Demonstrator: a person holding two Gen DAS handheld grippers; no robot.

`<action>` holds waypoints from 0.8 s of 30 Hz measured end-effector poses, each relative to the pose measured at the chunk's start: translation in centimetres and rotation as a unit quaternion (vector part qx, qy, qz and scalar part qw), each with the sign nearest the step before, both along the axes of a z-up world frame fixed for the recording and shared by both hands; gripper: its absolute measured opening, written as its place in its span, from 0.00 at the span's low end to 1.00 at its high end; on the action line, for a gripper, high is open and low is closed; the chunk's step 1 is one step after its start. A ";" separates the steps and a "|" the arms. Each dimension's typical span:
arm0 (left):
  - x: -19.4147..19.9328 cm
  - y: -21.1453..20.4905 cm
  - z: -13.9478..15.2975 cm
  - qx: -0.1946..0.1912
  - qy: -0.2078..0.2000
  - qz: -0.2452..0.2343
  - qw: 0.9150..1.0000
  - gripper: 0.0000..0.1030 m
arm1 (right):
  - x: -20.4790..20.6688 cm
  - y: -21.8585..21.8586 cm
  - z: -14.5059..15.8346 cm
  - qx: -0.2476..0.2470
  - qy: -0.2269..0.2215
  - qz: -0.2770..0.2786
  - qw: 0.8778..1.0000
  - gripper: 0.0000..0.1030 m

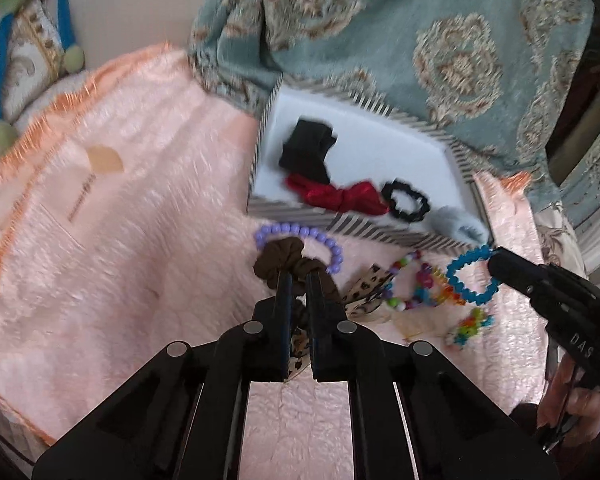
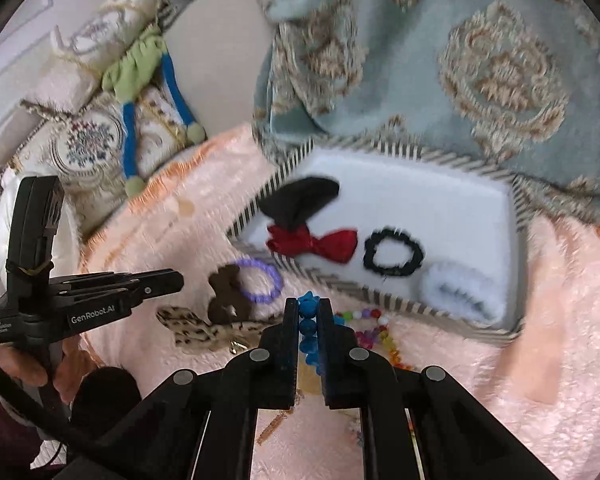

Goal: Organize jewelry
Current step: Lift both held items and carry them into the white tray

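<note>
1. Left wrist view: my left gripper [image 1: 298, 280] is closed on the brown scrunchie [image 1: 296, 260]. The purple bead bracelet [image 1: 300, 236] lies touching the scrunchie just ahead of the fingertips, so I think it could catch on the fabric and be dragged along.
2. My right gripper [image 2: 308, 312] is closed on the blue bead bracelet [image 2: 308, 332], which it holds only by a few beads. The beads are round and hard, so in my judgement the bracelet may slip or swing out.
3. The striped tray [image 2: 379, 292] is ahead of both grippers, with a black cloth piece [image 2: 300, 200], a red bow [image 2: 311, 242], a black scrunchie [image 2: 393, 256] and a pale fluffy item [image 2: 459, 288] already inside. Its near rim stands between me and the free space, and a hanging bracelet could hit it.
4. The leopard bow [image 2: 204, 332] and the multicolour bead bracelets [image 1: 415, 284] lie on the pink blanket [image 1: 120, 220] between my two grippers; they may tangle with what I carry.
</note>
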State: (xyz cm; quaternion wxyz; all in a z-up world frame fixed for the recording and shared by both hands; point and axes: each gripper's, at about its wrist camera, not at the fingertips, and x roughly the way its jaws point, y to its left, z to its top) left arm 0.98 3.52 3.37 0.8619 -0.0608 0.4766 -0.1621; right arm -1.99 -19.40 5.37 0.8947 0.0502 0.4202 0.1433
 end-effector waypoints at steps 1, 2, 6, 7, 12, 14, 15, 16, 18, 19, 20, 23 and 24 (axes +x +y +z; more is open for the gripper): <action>-0.1 0.0 0.5 0.002 -0.005 -0.001 1.000 0.06 | -0.2 -0.2 0.7 0.001 -0.006 -0.003 1.000 0.08; -0.2 0.1 0.8 0.005 -0.007 0.000 1.000 0.06 | -0.3 -0.4 1.1 0.003 -0.008 -0.006 1.000 0.08; 0.7 -0.1 -0.3 -0.010 0.026 0.013 1.000 0.33 | -0.9 -0.7 2.0 0.006 -0.017 -0.010 1.000 0.08; 0.7 -0.1 -0.7 -0.013 0.031 0.017 0.999 0.45 | -1.1 -0.8 2.1 0.006 -0.018 -0.011 1.000 0.08; 2.7 -1.4 -4.0 -0.010 0.057 0.055 0.997 0.63 | -1.5 -1.0 2.1 0.008 -0.015 -0.011 1.000 0.08; 3.6 -2.0 -5.4 0.008 0.069 0.062 0.996 0.58 | -1.5 -1.2 1.8 0.011 -0.013 -0.012 1.000 0.08; 3.9 -2.3 -6.0 0.013 0.074 0.060 0.995 0.35 | -1.4 -1.3 1.7 0.013 -0.012 -0.013 1.000 0.08; 4.1 -2.5 -6.5 0.016 0.080 0.056 0.995 0.25 | -1.6 -1.5 1.7 0.013 -0.011 -0.014 1.000 0.08; 3.8 -2.4 -6.5 0.015 0.074 0.054 0.996 0.20 | -1.7 -1.8 1.7 0.013 -0.011 -0.016 1.000 0.08; 3.5 -2.3 -6.1 0.010 0.068 0.050 0.996 0.19 | -1.8 -1.9 1.7 0.013 -0.012 -0.017 1.000 0.08; 3.2 -2.0 -5.6 0.006 0.065 0.048 0.997 0.17 | -1.8 -2.1 1.8 0.014 -0.013 -0.017 1.000 0.08; 2.2 -0.9 -3.7 -0.014 0.055 0.044 0.997 0.16 | -1.8 -2.6 2.4 0.024 -0.019 -0.022 0.999 0.08; 1.8 -0.7 -2.8 -0.020 0.049 0.040 0.998 0.16 | -1.9 -2.6 2.7 0.026 -0.022 -0.024 0.999 0.08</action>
